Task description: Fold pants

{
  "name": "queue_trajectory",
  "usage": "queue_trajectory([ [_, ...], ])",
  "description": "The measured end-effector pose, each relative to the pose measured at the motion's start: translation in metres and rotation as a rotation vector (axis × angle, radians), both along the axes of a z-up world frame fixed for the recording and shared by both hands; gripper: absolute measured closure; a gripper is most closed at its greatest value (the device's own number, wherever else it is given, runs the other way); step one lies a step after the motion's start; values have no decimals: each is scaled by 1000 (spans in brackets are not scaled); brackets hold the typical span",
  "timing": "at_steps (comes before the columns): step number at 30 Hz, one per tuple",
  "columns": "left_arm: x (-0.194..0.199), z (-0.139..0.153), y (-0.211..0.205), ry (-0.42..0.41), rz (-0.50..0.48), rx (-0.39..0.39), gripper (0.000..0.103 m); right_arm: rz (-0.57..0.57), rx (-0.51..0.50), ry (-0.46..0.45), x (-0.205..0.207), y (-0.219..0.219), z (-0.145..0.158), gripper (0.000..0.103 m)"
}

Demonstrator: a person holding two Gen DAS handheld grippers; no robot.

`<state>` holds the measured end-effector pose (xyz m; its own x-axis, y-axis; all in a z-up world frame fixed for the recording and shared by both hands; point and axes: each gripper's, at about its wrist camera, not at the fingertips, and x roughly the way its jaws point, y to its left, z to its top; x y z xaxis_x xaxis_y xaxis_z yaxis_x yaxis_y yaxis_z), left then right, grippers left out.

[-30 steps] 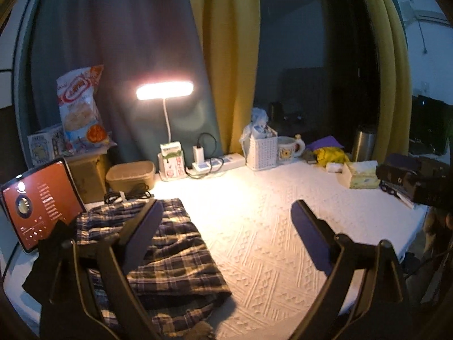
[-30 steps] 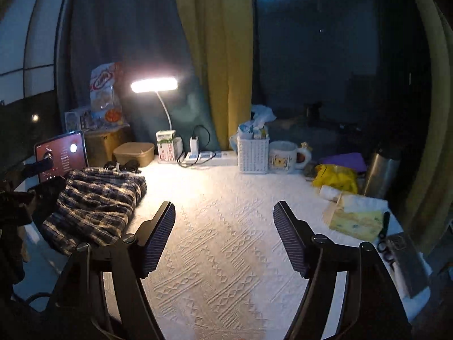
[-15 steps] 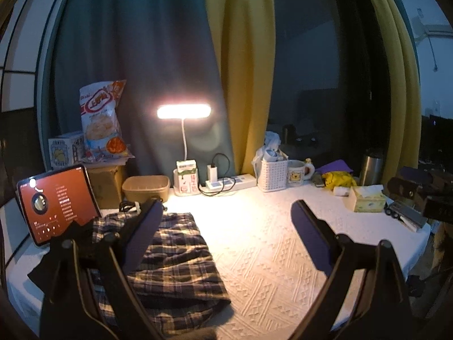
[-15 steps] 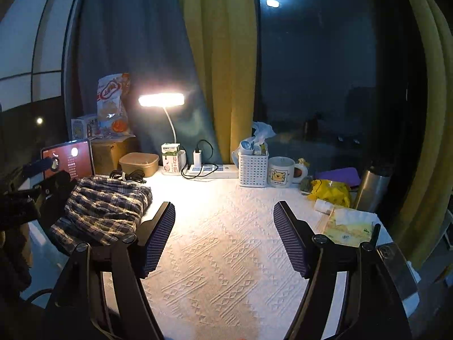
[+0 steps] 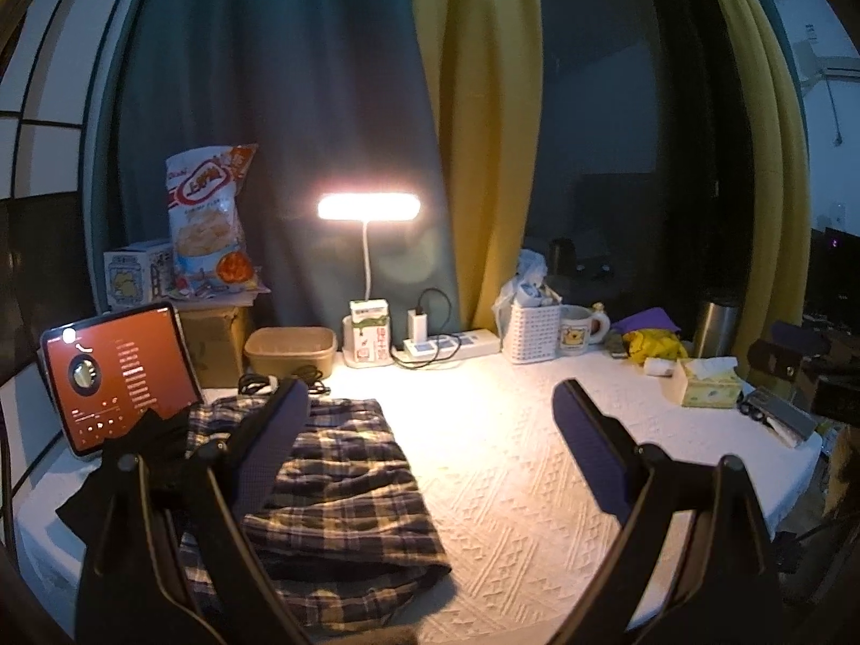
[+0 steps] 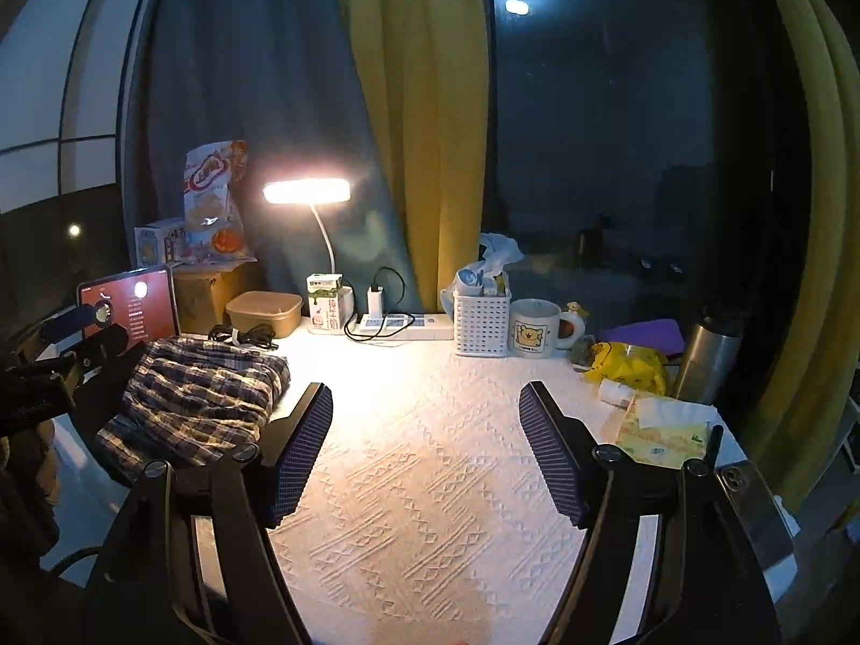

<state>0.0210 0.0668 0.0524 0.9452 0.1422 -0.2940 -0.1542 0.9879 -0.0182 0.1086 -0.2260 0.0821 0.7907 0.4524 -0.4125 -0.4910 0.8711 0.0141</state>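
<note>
Plaid pants [image 5: 333,478] lie in a rumpled, layered bundle at the left end of a white textured tablecloth [image 6: 430,484], beside a lit tablet [image 5: 115,371]. The left gripper [image 5: 430,430] and right gripper [image 6: 424,441] hover above, fingers spread apart, holding nothing.

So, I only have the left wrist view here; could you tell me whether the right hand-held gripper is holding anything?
Observer: No, the right hand-held gripper is open and empty, with only the white tablecloth showing between its fingers.
Operator: Thank you. Where are the pants relative to it?
Observer: The plaid pants lie bunched up to its left, with no cloth between its fingers.
</note>
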Motion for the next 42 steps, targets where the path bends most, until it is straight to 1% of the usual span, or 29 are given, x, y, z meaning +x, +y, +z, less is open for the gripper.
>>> queue_trajectory([
  [3, -1, -3, 4, 13, 44, -1, 10, 2, -5, 5, 2, 1, -3, 28],
  [6, -3, -6, 7, 17, 60, -6, 10, 3, -9, 13, 4, 2, -7, 28],
  [14, -5, -8, 9, 16, 57, -10, 10, 11, -25, 15, 2, 9, -10, 28],
  [21, -7, -6, 10, 1, 68, -13, 10, 11, -24, 15, 3, 9, -11, 28],
  [42, -6, -7, 7, 1, 56, -7, 10, 5, -21, 7, 1, 7, -10, 28],
])
